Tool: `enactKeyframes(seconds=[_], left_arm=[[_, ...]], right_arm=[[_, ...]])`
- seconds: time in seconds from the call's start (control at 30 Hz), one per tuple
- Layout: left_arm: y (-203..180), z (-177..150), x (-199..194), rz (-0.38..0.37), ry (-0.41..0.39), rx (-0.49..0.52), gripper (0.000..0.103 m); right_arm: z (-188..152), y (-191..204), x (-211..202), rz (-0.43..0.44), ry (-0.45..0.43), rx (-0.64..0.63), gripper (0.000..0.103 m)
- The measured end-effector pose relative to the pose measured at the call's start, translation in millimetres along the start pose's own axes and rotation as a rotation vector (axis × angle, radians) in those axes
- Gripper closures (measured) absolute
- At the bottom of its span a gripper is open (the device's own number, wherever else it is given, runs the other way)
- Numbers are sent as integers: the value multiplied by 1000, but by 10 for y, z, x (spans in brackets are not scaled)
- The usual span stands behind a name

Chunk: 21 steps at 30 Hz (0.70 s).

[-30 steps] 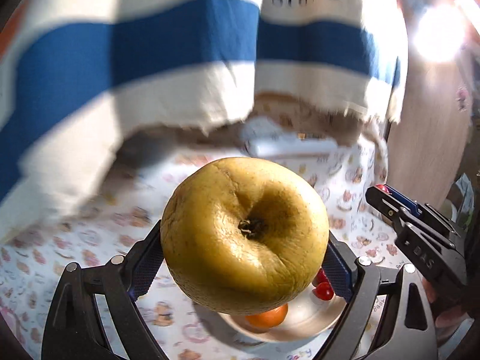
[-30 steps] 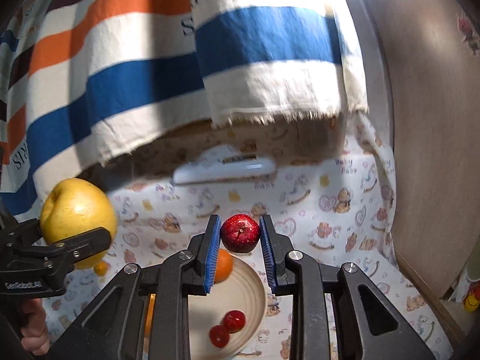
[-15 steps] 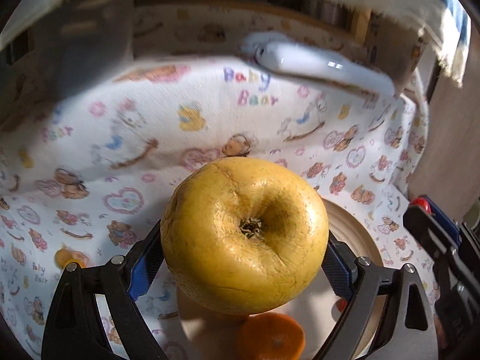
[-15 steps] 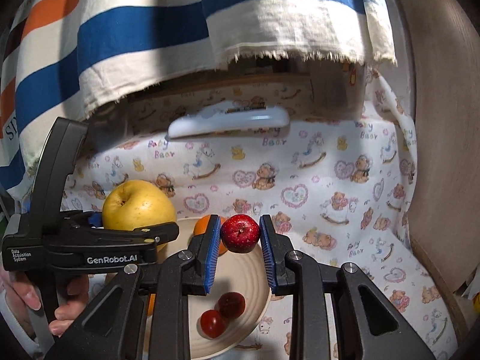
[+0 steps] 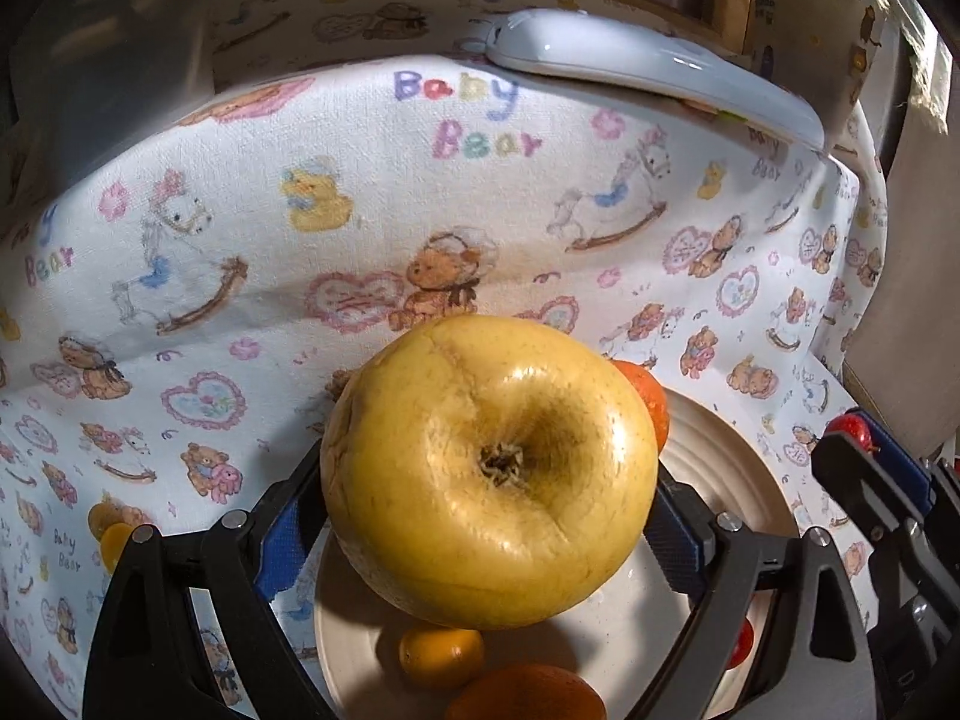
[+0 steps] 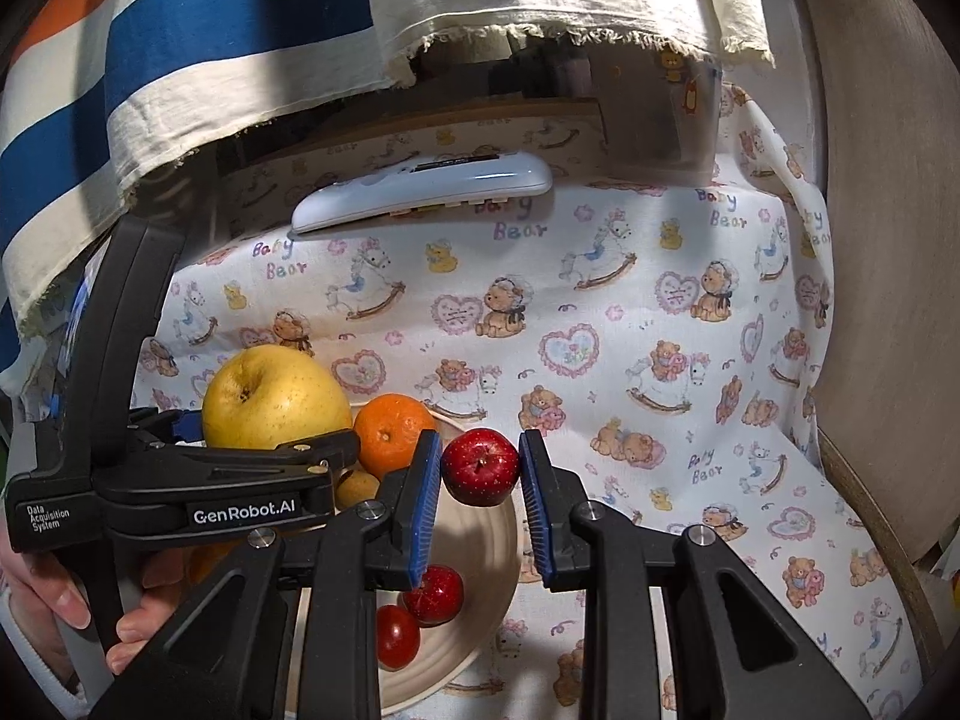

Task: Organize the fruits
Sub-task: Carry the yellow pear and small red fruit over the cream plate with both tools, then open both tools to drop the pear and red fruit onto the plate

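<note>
A large yellow apple-like fruit [image 5: 489,468] fills my left gripper [image 5: 486,516], whose blue pads press on both its sides; it hangs just above the cream plate [image 5: 720,480]. On the plate lie an orange [image 6: 390,435], another orange [image 5: 528,693], a small yellow fruit [image 5: 441,657] and two small red fruits [image 6: 433,594]. My right gripper [image 6: 480,480] is shut on a small red apple [image 6: 480,467] above the plate's far right part, close beside the left gripper.
The table is covered with a bear-print cloth [image 6: 660,330]. A white remote [image 6: 420,192] lies at the back, and a striped towel [image 6: 180,48] hangs above it. Small yellow fruits [image 5: 114,534] sit on the cloth left of the plate. A wooden panel [image 6: 888,240] rises on the right.
My left gripper has come down and tipped toward the plate with the yellow fruit. The right gripper has sunk a little with the red apple.
</note>
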<state>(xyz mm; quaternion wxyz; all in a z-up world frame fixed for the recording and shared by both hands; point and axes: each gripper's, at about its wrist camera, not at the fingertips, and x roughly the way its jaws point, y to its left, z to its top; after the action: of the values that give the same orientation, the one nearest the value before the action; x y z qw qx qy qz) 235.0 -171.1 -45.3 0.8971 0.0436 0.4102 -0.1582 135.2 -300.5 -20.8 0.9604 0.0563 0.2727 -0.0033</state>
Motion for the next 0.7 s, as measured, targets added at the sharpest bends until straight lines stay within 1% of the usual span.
enactKeyframes(seconds=[0.2,0.33,0.5,0.6,0.7], left_arm=[[31,-47,-4,-20,21,3,11],[-19,-73,1,-4,12,37,11],[23,-67,-21,-25,9,12,11],[57,-80,-60,-37,-7,15,11],[75,-93,-147,-44,-46,24,11]], right_arm=[[5,-11,3,-14,0,8,76],[3,-39,14,-20,2,22,76],[-3,-81,32,-18,10,46,76],[-6,-102,42,-8,19,60,76],[-13,-109,53,-2,28,61,76]])
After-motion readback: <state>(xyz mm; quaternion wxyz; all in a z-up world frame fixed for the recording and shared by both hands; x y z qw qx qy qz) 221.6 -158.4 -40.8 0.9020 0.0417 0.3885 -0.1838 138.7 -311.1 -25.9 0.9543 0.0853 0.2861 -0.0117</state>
